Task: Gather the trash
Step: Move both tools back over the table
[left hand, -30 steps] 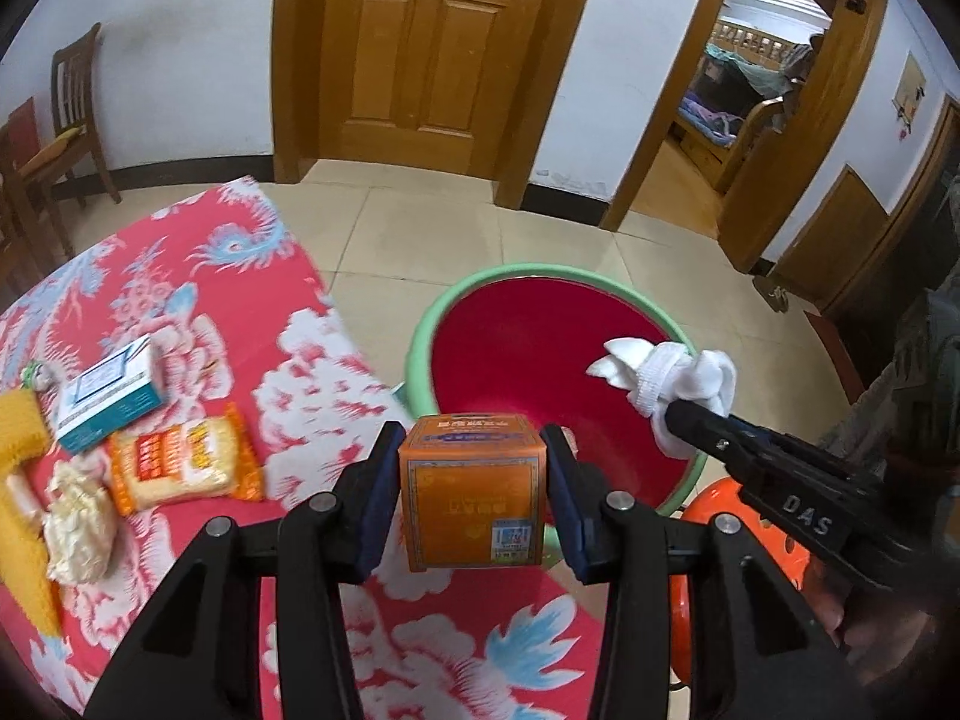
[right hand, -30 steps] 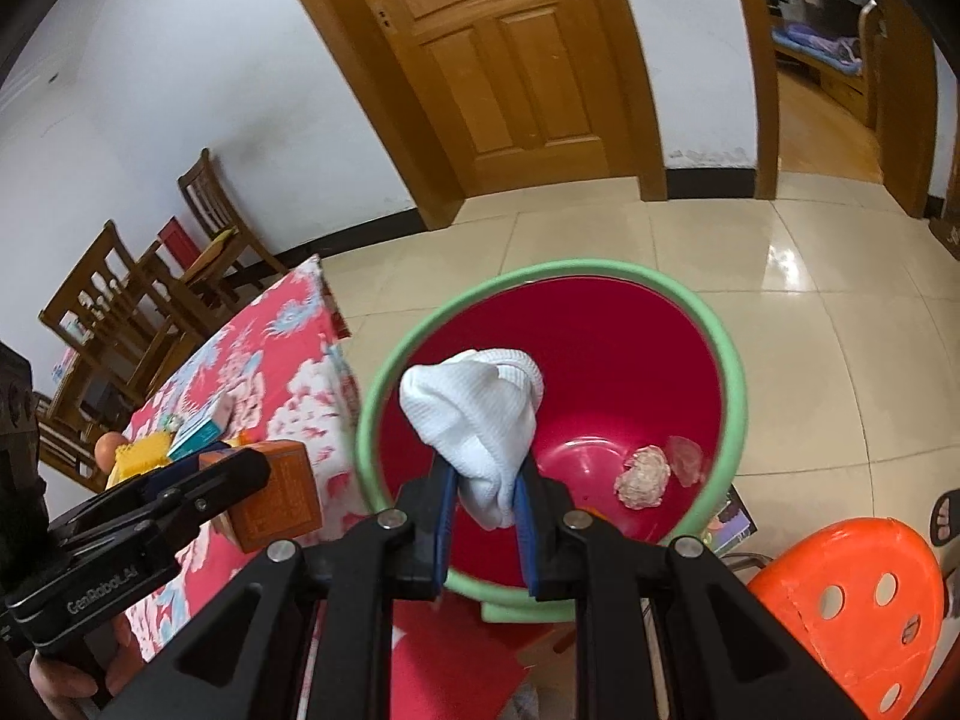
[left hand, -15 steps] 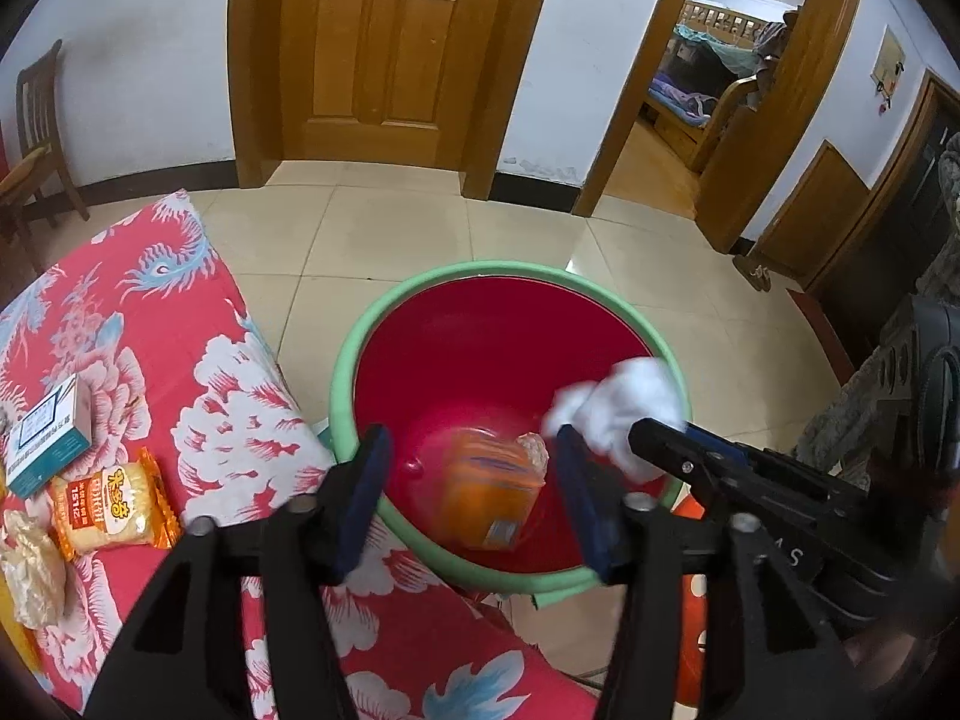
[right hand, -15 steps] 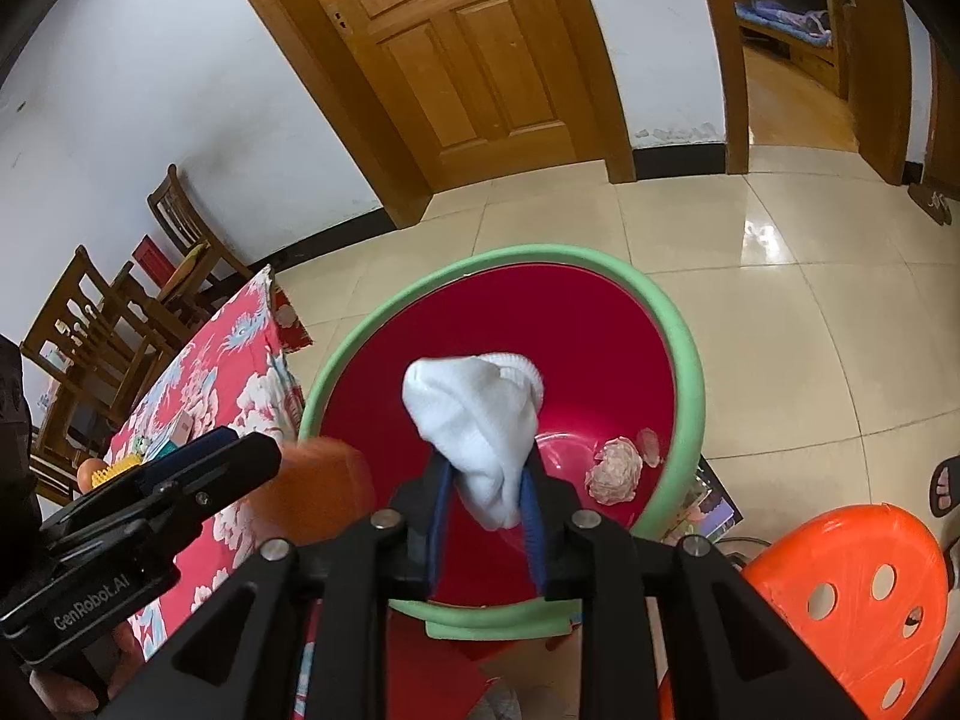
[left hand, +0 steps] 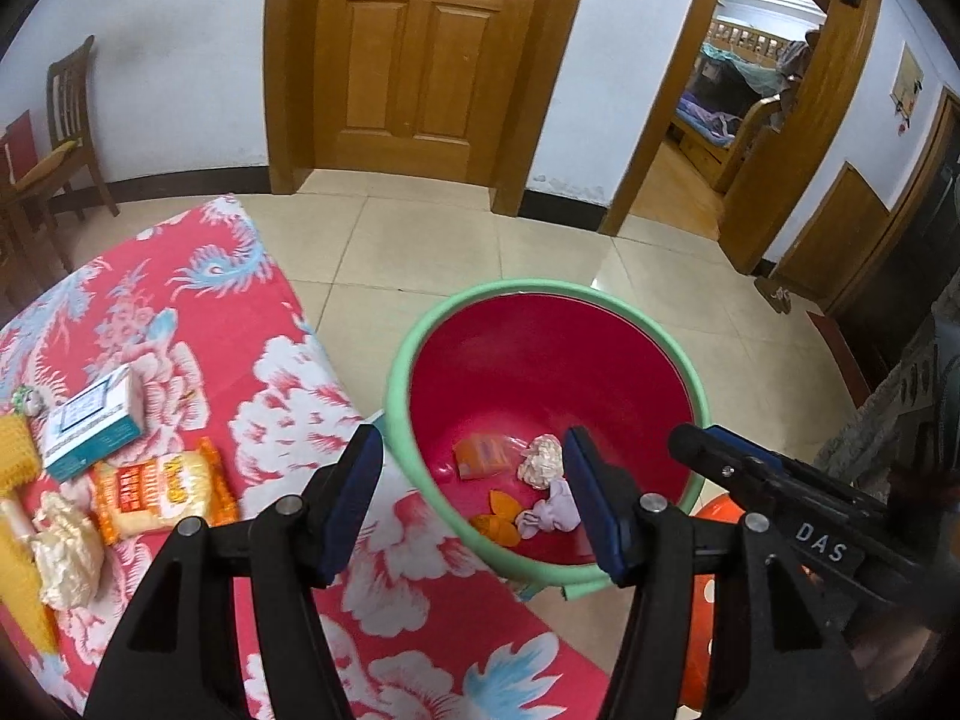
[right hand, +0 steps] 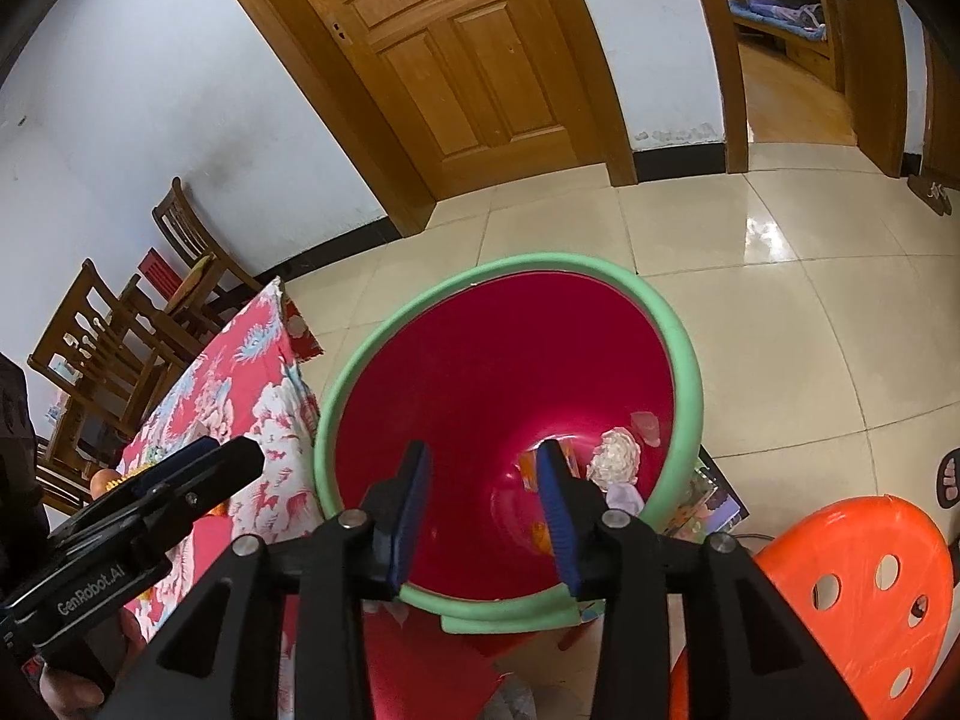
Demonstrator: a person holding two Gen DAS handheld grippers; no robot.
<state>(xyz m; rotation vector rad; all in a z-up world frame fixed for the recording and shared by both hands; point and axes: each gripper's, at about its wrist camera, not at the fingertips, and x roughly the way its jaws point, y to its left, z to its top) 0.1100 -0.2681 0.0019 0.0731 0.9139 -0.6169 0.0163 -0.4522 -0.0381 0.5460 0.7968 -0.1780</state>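
A red bin with a green rim (left hand: 456, 306) (right hand: 684, 360) stands on the floor beside the table. In it lie an orange box (left hand: 483, 456), a white crumpled wad (left hand: 540, 459) (right hand: 615, 456), a pale cloth (left hand: 555, 513) and orange scraps (left hand: 498, 516). My left gripper (left hand: 471, 501) is open and empty over the bin's near rim. My right gripper (right hand: 483, 507) is open and empty above the bin. On the table lie a teal-and-white box (left hand: 93, 423), an orange snack packet (left hand: 156, 492) and a crumpled cream wad (left hand: 66, 552).
The table has a red floral cloth (left hand: 198, 330) (right hand: 240, 372). An orange plastic stool (right hand: 852, 588) stands right of the bin. Wooden chairs (right hand: 102, 336) stand at the far left. A yellow item (left hand: 15, 462) lies at the table's left edge. Tiled floor lies beyond the bin.
My left gripper opened and the orange box fell into the bin. My right gripper opened and the white cloth dropped into the bin.
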